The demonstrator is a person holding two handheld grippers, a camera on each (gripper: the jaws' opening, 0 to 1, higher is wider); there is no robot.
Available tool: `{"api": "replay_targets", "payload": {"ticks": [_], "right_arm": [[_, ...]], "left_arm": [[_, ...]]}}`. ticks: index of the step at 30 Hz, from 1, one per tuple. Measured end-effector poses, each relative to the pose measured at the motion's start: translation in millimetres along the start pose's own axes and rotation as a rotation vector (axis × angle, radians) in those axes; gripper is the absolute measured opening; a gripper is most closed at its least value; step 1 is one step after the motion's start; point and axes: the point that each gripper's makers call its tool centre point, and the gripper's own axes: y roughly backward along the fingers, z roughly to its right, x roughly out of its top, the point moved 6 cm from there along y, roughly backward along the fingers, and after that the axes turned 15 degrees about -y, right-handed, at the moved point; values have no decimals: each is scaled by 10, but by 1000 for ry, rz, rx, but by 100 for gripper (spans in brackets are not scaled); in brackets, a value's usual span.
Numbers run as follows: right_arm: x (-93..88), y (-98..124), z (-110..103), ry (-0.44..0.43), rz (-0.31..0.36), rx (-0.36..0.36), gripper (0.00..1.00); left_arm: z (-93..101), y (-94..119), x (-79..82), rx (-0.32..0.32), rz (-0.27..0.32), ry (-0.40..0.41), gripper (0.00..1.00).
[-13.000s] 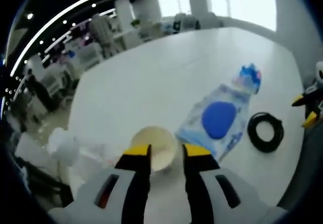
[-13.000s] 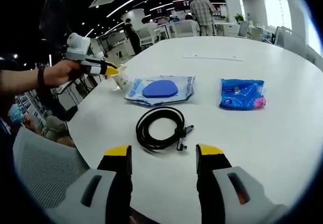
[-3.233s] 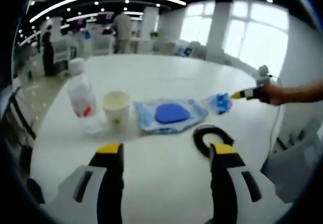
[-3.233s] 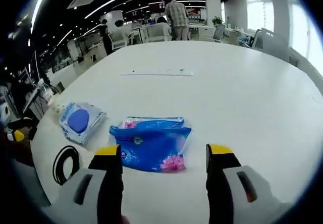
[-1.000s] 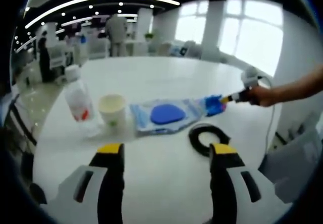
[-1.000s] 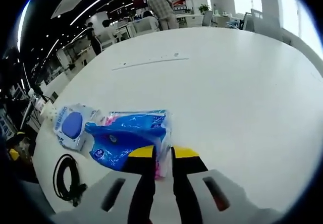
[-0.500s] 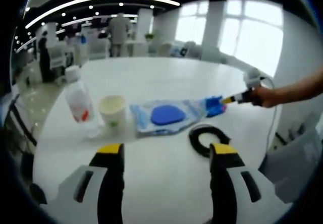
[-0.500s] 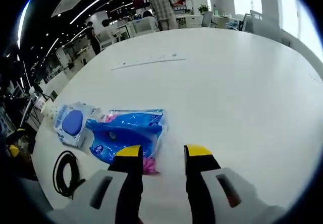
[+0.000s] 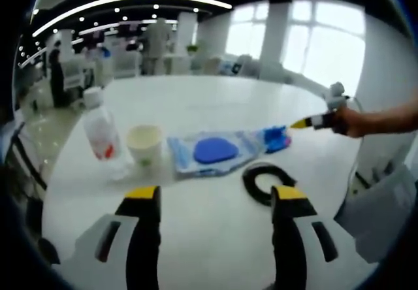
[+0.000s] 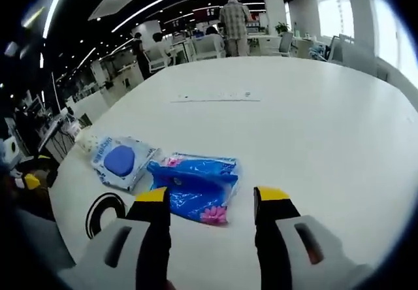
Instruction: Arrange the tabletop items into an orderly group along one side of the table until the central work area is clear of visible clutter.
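Right hand-held gripper (image 10: pixel 212 198) gapes over blue packet (image 10: pixel 196 195), table (image 10: pixel 313 127) beyond bare.

— What can't be made out from my left gripper view?
— The blue packet (image 9: pixel 277 138) at two o'clock is blurred, partly behind the wipes pack (image 9: pixel 213 151); the bottle (image 9: pixel 102 133) label is unreadable.

— And my right gripper view?
— The cable coil (image 10: pixel 104 213) at eight o'clock sits half behind my jaw.

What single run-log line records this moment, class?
left tongs: open, empty | right tongs: open, by blue packet | row: bottle, paper cup, wipes pack, blue packet | black cable: nearer
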Motion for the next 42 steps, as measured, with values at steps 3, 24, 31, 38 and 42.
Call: {"api": "replay_targets", "payload": {"ticks": [3,24,31,38,42], "right_arm": [[-38,74,-104,22,6,21,54],[-567,448,-579,73,8,122,58],[-715,495,-621,74,-1,139,58],[-830,530,-619,71,-14,143,58],[-826,541,-611,66,-12,142,58]], "left_arm": [[0,0,4,-1,2,-1,65],[25,85,-14,-7,11,-14,66],[25,93,-10,-8,14,-14,66],[38,97,0,-12,18,-16,66],[41,96,1,-13,18,-16,66]]}}
